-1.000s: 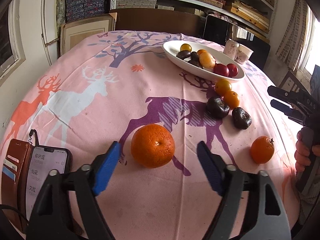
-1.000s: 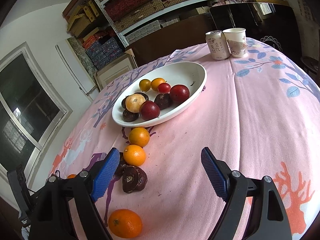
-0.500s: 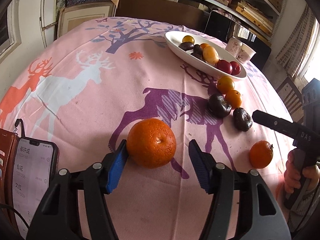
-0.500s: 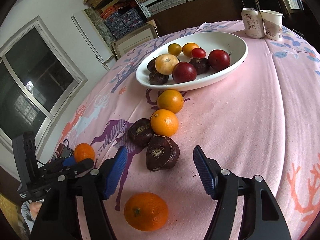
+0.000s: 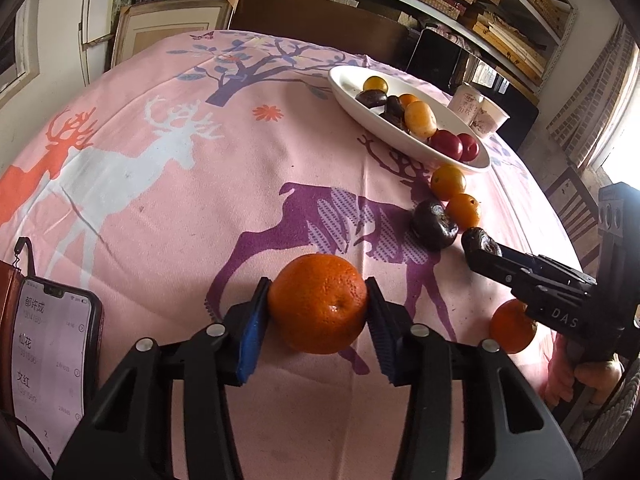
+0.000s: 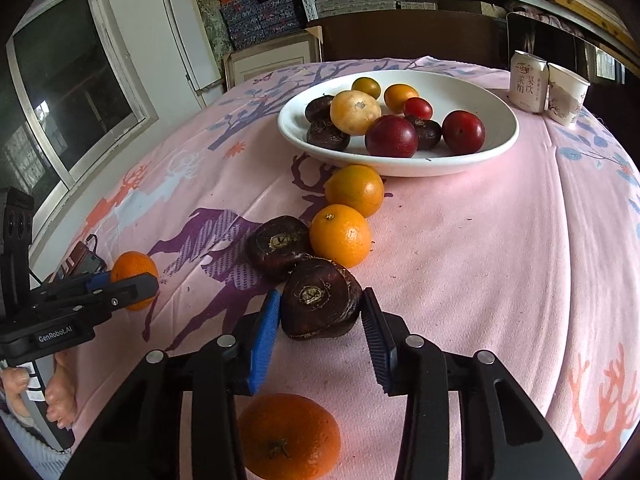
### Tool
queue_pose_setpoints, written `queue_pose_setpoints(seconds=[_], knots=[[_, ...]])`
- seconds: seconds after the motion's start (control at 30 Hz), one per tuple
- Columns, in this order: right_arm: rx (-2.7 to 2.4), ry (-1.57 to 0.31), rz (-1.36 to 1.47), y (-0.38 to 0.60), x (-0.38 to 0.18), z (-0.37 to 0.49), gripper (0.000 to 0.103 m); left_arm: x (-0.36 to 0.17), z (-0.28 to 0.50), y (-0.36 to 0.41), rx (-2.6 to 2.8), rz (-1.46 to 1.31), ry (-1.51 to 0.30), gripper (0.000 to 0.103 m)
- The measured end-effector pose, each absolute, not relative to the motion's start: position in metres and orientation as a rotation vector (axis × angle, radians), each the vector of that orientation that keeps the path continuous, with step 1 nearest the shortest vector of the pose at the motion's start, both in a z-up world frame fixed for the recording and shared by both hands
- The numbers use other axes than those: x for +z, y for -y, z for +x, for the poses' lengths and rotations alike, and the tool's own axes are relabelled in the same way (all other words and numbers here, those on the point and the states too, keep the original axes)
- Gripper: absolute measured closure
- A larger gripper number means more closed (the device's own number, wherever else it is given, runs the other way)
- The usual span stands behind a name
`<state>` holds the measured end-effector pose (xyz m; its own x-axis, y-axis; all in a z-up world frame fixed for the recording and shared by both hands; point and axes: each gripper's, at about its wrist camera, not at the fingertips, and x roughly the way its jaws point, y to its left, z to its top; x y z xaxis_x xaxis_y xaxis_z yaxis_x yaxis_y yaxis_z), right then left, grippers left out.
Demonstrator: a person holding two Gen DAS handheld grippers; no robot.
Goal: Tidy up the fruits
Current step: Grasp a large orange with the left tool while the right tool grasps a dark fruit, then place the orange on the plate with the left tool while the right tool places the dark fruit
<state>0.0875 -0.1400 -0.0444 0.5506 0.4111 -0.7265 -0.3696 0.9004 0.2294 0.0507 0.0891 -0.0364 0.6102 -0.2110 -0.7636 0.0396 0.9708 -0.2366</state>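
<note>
My left gripper [image 5: 318, 312] is clamped on the big orange [image 5: 318, 303]; both blue pads [image 5: 249, 340] press its sides, and the fruit sits on the pink tablecloth [image 5: 160, 208] over the purple deer print. My right gripper [image 6: 320, 326] brackets the dark brown fruit [image 6: 320, 298]: left pad touching it, right pad at its edge, so I can't tell if it's actually gripped. That fruit rests on the cloth, touching a second dark fruit [image 6: 278, 246] and a small orange [image 6: 341, 235]. Another small orange [image 6: 354, 190] lies just beside the white bowl [image 6: 400, 160], which holds mixed red, dark and yellow fruit. One more orange [image 6: 289, 436] lies under my right gripper. Phone [image 5: 48, 360] at left edge; a can [image 6: 528, 82] and a paper cup [image 6: 566, 94] beyond the bowl.
</note>
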Motion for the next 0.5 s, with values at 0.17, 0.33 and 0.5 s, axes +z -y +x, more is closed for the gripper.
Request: queue_pose_setpoints(seconds=[0.17, 0.33, 0.5], knots=[[0.467, -0.858, 0.128, 0.155, -0.039, 0.088, 0.061, -0.029, 0.047, -0.082, -0.128, -0.169, -0.866, 0.058], [0.452, -0.769, 0.212, 0.178, -0.017, 0.087, 0.061, -0.005, 0.068, -0.064, -0.104, -0.079, -0.806, 0.058], [0.396, -0.723, 0.291, 0.21, 0.017, 0.12, 0.061, 0.037, 0.122, -0.032, -0.118, -0.018, -0.73, 0.058]])
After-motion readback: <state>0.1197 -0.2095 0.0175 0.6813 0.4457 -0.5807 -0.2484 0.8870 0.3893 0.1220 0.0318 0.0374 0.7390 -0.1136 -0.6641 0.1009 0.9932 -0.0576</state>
